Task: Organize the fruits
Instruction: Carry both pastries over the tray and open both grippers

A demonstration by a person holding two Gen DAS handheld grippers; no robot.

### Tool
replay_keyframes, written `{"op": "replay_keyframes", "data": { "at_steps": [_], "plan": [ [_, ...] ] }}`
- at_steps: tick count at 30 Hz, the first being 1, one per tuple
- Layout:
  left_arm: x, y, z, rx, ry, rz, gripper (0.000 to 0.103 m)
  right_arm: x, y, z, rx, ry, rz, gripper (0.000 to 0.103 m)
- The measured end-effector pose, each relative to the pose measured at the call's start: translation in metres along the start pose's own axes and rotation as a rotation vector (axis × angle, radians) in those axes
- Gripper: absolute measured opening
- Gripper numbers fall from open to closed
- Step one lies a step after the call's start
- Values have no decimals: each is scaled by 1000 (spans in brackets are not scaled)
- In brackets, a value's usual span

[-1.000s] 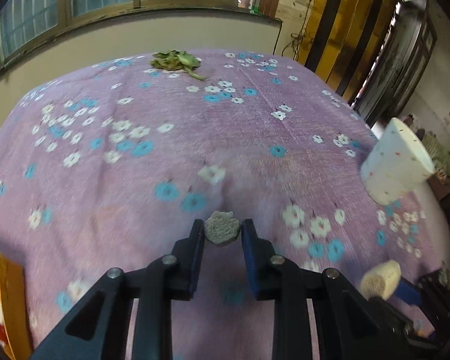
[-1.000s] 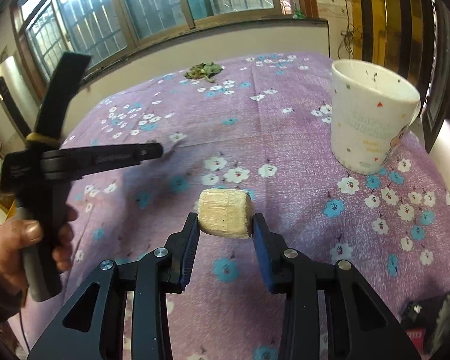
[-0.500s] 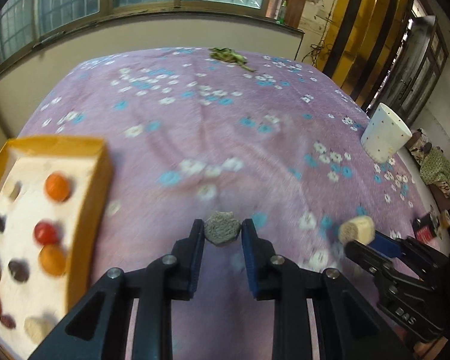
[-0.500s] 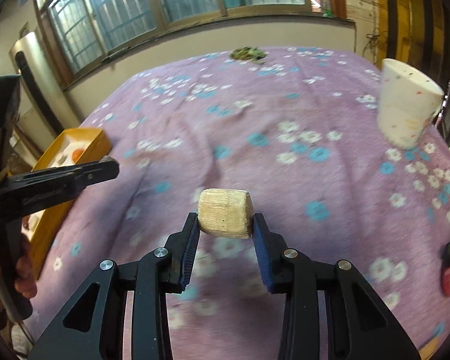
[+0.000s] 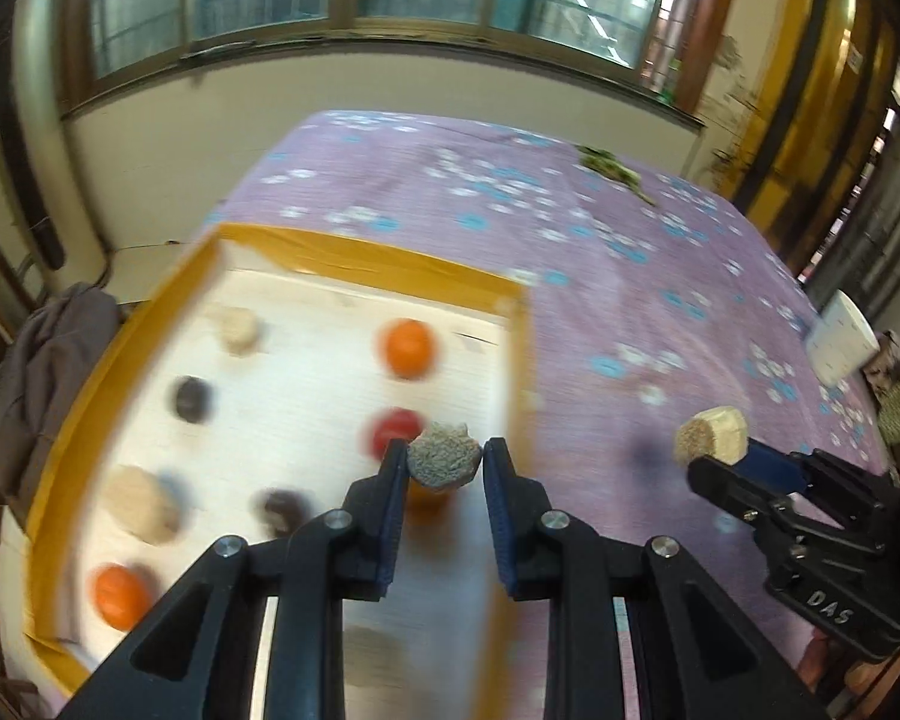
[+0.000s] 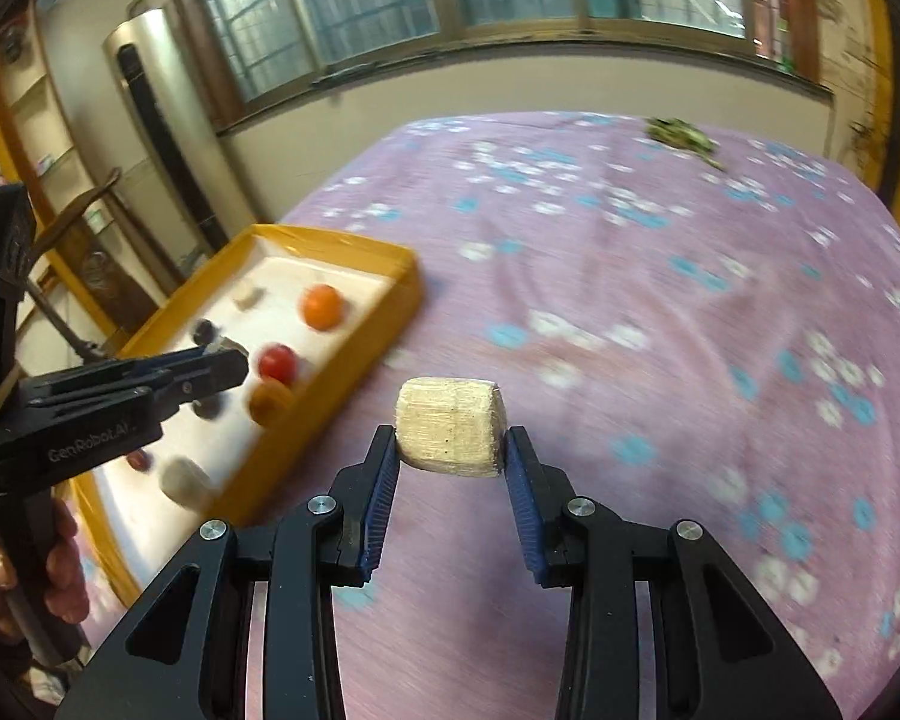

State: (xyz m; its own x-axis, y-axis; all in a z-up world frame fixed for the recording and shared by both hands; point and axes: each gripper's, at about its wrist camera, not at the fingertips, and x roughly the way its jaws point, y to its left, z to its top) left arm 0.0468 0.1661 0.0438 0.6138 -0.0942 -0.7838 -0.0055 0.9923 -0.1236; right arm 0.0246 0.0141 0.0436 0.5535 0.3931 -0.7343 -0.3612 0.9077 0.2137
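My left gripper (image 5: 444, 465) is shut on a small grey-green rough fruit (image 5: 444, 462) and holds it over the right side of a yellow tray (image 5: 360, 249) with a white floor. The tray holds several fruits: orange (image 5: 410, 348), red (image 5: 393, 429), dark and beige ones. My right gripper (image 6: 450, 450) is shut on a pale beige barrel-shaped fruit (image 6: 450, 432), held above the purple flowered cloth (image 6: 630, 300), right of the tray (image 6: 384, 336). The left gripper also shows in the right wrist view (image 6: 222, 366), over the tray.
A white cup (image 5: 840, 345) stands at the far right of the table. A bunch of green leaves (image 6: 681, 135) lies near the far edge. A wall with windows runs behind the table. A grey cloth (image 5: 42, 384) hangs left of the tray.
Both grippers have swung left with their fruits. The left one has come from over the cloth to over the tray. The cup has slid toward the right edge of both views.
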Motion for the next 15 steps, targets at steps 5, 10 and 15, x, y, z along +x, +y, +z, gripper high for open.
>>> {"op": "replay_keyframes", "data": {
  "at_steps": [5, 10, 15],
  "plan": [
    [10, 43, 18, -16, 7, 38, 28, 24, 27, 25, -14, 4, 31, 34],
    [24, 74, 40, -16, 14, 43, 28, 53, 49, 48, -22, 21, 23, 34],
    [45, 89, 62, 8, 30, 41, 28, 79, 54, 67, 29, 31, 7, 34]
  ]
}}
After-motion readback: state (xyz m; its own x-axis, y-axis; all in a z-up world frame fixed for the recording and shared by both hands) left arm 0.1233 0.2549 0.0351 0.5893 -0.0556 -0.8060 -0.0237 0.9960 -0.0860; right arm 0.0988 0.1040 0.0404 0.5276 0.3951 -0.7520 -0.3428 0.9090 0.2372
